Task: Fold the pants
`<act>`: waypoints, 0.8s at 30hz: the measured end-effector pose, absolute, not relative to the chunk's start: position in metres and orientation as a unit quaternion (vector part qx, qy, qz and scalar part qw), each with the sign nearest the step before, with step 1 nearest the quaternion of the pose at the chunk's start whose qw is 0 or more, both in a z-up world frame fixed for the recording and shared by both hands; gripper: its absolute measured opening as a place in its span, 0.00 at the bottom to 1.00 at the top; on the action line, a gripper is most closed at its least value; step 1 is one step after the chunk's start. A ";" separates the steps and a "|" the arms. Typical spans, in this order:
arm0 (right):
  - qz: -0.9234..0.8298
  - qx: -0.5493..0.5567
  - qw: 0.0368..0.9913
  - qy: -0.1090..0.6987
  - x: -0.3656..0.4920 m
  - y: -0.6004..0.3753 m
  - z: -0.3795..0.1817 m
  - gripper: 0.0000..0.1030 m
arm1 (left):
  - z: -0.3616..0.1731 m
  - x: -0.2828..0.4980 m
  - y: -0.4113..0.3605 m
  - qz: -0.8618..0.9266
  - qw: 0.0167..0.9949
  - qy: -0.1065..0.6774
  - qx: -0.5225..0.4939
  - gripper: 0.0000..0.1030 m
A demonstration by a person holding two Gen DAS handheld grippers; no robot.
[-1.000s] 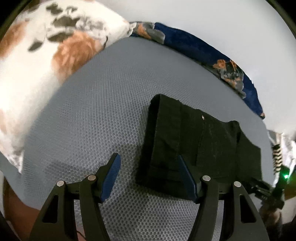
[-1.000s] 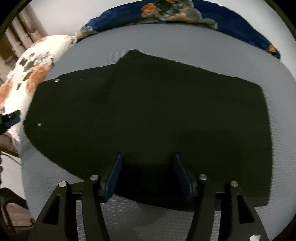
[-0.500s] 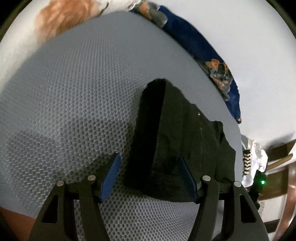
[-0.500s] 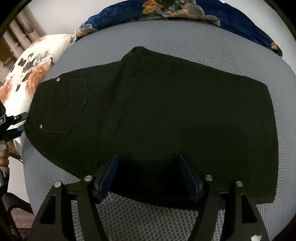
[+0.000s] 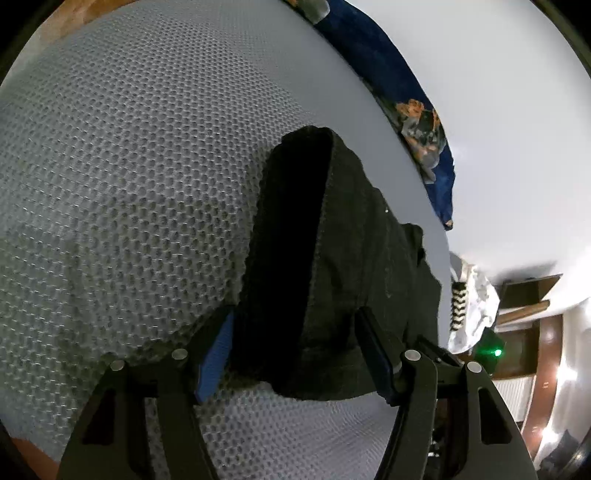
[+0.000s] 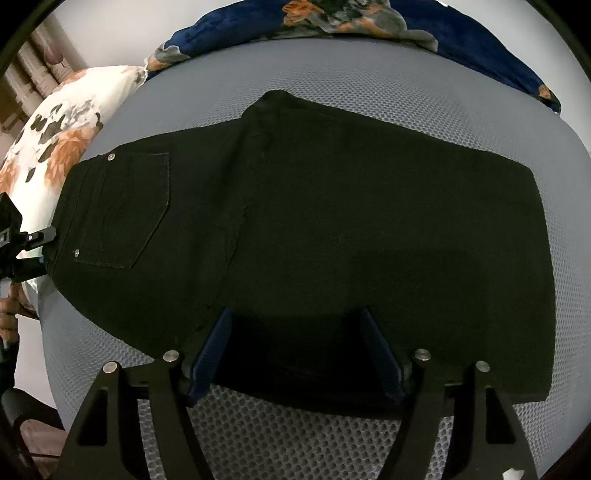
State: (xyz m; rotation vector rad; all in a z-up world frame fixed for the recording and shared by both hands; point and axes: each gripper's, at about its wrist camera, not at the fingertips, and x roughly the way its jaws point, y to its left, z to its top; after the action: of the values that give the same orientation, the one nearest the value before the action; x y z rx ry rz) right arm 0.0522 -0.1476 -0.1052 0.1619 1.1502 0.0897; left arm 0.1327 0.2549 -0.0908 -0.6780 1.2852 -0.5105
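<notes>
A: Where are the pants (image 6: 332,229) right now?

B: Lying flat on the grey mesh-covered bed (image 6: 369,92), folded over once so they make a wide black slab. The waistband end points toward the floral pillow (image 6: 55,147); 1 back pocket (image 6: 125,210) with 2 metal rivets faces up there.

A: And the right tool (image 6: 295,350)?

B: It sits at the near long edge of the pants, angled steeply down. Its 2 blue-padded fingers (image 6: 210,354) straddle that edge, and the jaws are opening. Fabric lies between them, but the pads stand clear of it on both sides, so it is released.

A: The left tool (image 5: 299,354)?

B: At the waistband end. Its jaws stand apart, with the thick corner of the pants (image 5: 317,295) between the fingers (image 5: 216,358). The cloth looks close to the left pad; from this angle I cannot be sure whether it brushes it, but it is not clamped. In the right wrist view the same tool (image 6: 22,240) shows as a black shape at the left rim, just beside the waistband, with a hand (image 6: 7,306) below it.

A: What else is around?

B: A dark blue blanket with orange flowers (image 6: 369,22) runs along the far side of the bed against a white wall (image 5: 498,110). Past the bed's end in the left wrist view there is a white cloth (image 5: 476,306), some wooden furniture (image 5: 524,306) and a small green light (image 5: 496,352).
</notes>
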 end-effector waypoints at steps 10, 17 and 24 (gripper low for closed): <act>0.039 0.066 0.837 0.542 0.055 -0.144 -0.105 0.74 | -0.104 0.141 0.257 -0.260 0.677 0.578 -0.374 0.66; 0.035 0.054 0.838 0.542 0.056 -0.138 -0.105 0.77 | -0.100 0.162 0.239 -0.273 0.685 0.580 -0.346 0.66; 0.039 0.071 0.838 0.539 0.055 -0.142 -0.105 0.78 | -0.100 0.151 0.231 -0.278 0.700 0.563 -0.340 0.64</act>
State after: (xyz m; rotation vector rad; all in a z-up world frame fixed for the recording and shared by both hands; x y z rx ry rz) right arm 0.0550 -0.1420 -0.1050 0.1501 1.1404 0.0816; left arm 0.1507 0.2312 -0.1001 -0.7572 1.2533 -0.6199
